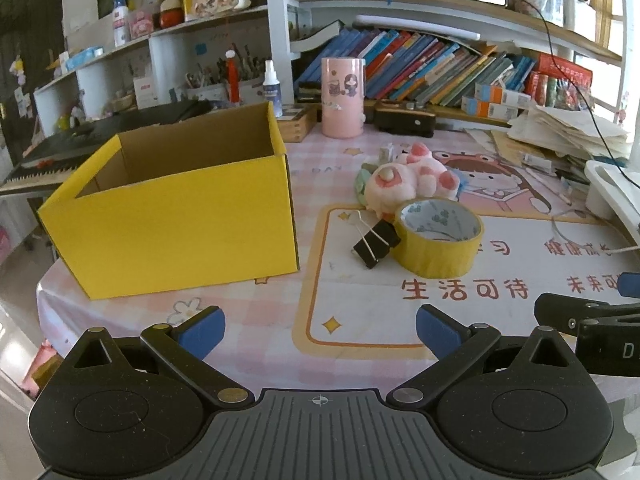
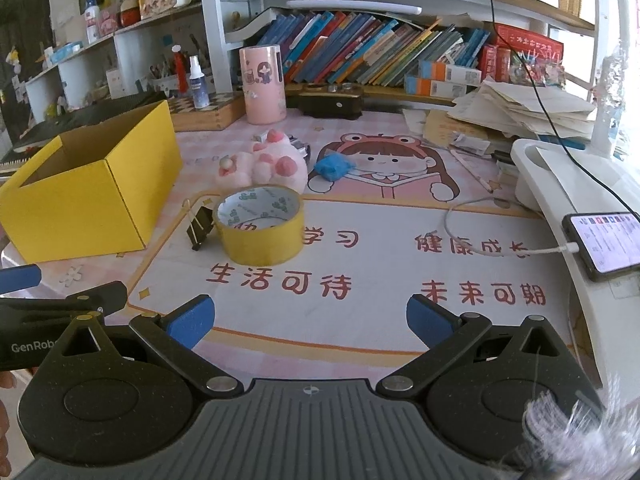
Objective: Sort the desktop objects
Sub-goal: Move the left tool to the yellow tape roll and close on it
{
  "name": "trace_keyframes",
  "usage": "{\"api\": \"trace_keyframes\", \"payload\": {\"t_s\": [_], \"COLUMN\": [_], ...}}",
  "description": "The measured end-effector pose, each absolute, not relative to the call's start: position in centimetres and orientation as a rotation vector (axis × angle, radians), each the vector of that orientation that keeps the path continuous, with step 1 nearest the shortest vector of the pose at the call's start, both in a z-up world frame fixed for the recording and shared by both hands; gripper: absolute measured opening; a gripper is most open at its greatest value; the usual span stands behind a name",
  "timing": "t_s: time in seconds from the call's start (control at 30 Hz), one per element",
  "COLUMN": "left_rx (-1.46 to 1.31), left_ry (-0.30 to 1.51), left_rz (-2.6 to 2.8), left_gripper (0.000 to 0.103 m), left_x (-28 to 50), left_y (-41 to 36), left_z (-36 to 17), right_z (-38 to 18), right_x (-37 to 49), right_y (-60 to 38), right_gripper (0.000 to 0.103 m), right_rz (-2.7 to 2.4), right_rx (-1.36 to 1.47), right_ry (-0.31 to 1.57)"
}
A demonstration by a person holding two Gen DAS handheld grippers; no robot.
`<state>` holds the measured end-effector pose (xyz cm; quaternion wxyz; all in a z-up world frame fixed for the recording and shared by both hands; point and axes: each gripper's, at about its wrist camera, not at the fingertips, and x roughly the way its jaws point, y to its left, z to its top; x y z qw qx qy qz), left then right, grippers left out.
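An open yellow cardboard box [image 1: 180, 220] [image 2: 92, 196] stands on the left of the desk, and nothing shows inside it. A yellow tape roll [image 1: 438, 236] [image 2: 260, 226] lies mid-desk with a black binder clip [image 1: 376, 244] [image 2: 200, 228] touching its left side. A pink plush toy [image 1: 408, 180] [image 2: 272, 160] lies behind them, and a crumpled blue thing [image 2: 334, 166] to its right. My left gripper [image 1: 320, 330] is open and empty, near the desk's front edge. My right gripper [image 2: 310, 320] is open and empty, to its right.
A pink cylinder holder [image 1: 343, 98] [image 2: 262, 84] and a dark case [image 2: 330, 100] stand at the back before shelved books. Stacked papers [image 2: 520, 112] lie at the back right. A white stand [image 2: 560, 200] carries a charging phone [image 2: 604, 244]. A keyboard [image 1: 60, 152] sits far left.
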<state>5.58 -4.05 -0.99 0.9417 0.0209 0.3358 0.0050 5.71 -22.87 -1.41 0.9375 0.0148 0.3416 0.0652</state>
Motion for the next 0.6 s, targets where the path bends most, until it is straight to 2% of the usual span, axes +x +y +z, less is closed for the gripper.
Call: {"api": "trace_keyframes", "payload": {"t_s": [0.6], "left_rx": [0.049], "left_ry": [0.729], "left_rz": [0.033], "left_gripper": [0.103], "left_x": [9.4], "left_y": [-7.8], "left_z": [-1.8], "right_z": [-2.0], "right_x": [10.5], "right_y": [-25.8], "right_gripper": [0.103], "right_rz": [0.193], "right_rx": [0.011], "right_ry": [0.727]}}
